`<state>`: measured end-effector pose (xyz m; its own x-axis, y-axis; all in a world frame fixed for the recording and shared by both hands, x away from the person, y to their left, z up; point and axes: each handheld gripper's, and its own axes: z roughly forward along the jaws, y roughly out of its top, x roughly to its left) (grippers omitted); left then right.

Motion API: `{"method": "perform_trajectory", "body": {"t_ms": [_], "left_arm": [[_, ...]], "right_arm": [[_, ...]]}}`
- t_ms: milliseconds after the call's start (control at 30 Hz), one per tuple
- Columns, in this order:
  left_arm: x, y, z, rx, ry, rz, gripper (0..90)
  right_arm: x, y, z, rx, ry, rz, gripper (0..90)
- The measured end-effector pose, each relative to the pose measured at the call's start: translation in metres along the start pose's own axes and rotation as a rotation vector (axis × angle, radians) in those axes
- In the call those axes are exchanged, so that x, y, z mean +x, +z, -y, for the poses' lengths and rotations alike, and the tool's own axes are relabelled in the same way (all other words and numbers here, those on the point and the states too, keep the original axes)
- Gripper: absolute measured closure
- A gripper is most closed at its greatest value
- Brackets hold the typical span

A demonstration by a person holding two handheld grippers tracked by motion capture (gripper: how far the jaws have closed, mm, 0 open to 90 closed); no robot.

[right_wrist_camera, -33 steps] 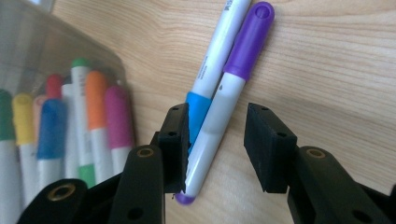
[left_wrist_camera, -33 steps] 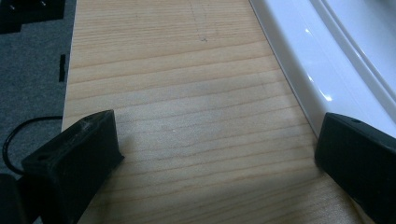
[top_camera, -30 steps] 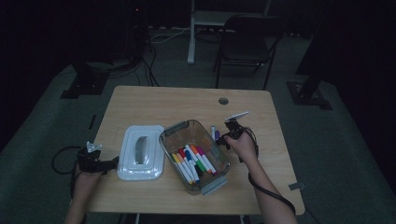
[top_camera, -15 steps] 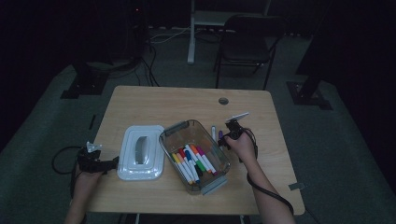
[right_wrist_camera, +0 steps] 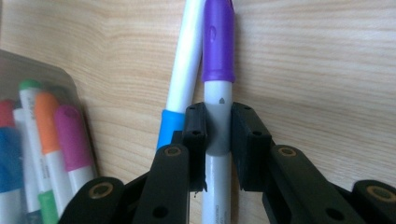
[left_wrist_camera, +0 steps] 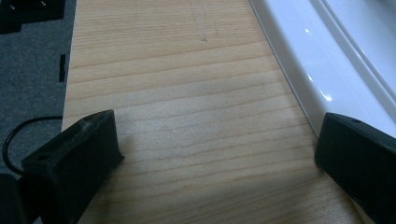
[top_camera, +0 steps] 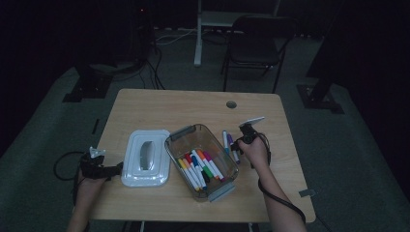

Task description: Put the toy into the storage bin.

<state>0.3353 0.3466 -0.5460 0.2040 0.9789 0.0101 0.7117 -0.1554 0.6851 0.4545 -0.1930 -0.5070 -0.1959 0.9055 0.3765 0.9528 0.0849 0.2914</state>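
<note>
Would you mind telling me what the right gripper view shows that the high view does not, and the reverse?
The right gripper view alone shows the right gripper with its jaws, which have just been closing, clamped on the barrel of the purple-capped marker, beside the blue-capped marker. The high view alone shows the white lid, the left gripper near it, and the chair behind the table. Both show the clear bin of coloured markers and the two markers lying on the wood.
</note>
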Motion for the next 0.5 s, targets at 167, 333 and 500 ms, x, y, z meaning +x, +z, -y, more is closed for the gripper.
{"method": "perform_trajectory", "body": {"t_ms": [167,333,500], "left_arm": [[0.000,0.000,0.000,0.000,0.000,0.000,0.4],[0.000,0.000,0.000,0.000,0.000,0.000,0.4],[0.000,0.000,0.000,0.000,0.000,0.000,0.4]], "right_arm": [[-0.002,-0.015,-0.001,-0.021,0.005,-0.028,76.9],[0.000,-0.036,-0.002,-0.064,-0.001,-0.053,76.9],[0.012,-0.064,-0.002,-0.113,-0.037,-0.091,76.9]]}}
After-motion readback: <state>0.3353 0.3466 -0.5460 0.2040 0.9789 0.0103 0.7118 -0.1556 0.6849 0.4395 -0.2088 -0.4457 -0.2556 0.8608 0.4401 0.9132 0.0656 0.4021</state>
